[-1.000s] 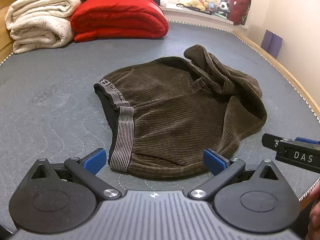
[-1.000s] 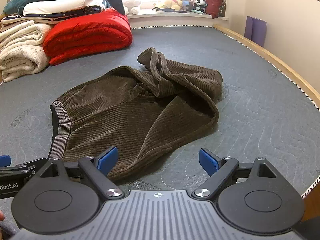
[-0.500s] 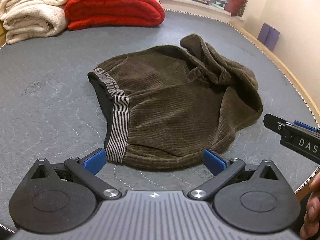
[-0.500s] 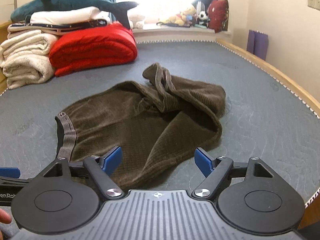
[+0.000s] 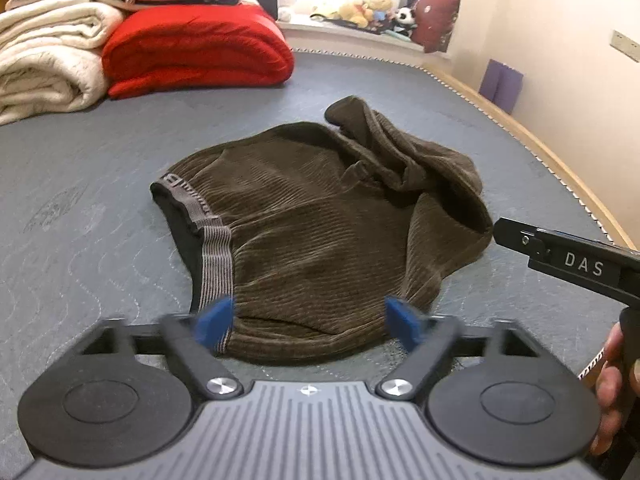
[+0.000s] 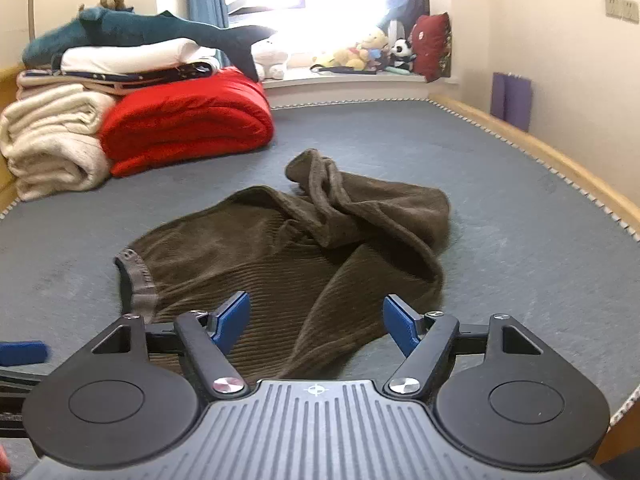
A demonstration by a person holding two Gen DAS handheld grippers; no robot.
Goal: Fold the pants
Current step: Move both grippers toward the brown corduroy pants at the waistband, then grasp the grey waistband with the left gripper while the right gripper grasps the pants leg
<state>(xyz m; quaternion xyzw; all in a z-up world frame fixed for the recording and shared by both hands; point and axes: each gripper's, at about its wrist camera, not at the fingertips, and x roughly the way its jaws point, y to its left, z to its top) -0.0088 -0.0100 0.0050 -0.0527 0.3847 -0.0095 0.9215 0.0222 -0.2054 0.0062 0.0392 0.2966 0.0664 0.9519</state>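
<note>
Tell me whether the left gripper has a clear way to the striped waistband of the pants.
Probably yes: the left gripper, jaws just closing, pinches nothing, and the waistband lies right ahead of its left finger, nothing between.

The pants [image 5: 320,240] are dark brown with thin ribbed lines. Their waistband [image 5: 216,256] is grey with stripes. The bed [image 5: 80,248] is grey-blue with wavy stitching. One blanket [image 5: 192,48] is bright red, another [image 5: 44,68] is cream. The toy shark [image 6: 152,32] is dark teal. The gripper pads [image 6: 232,320] are blue.
</note>
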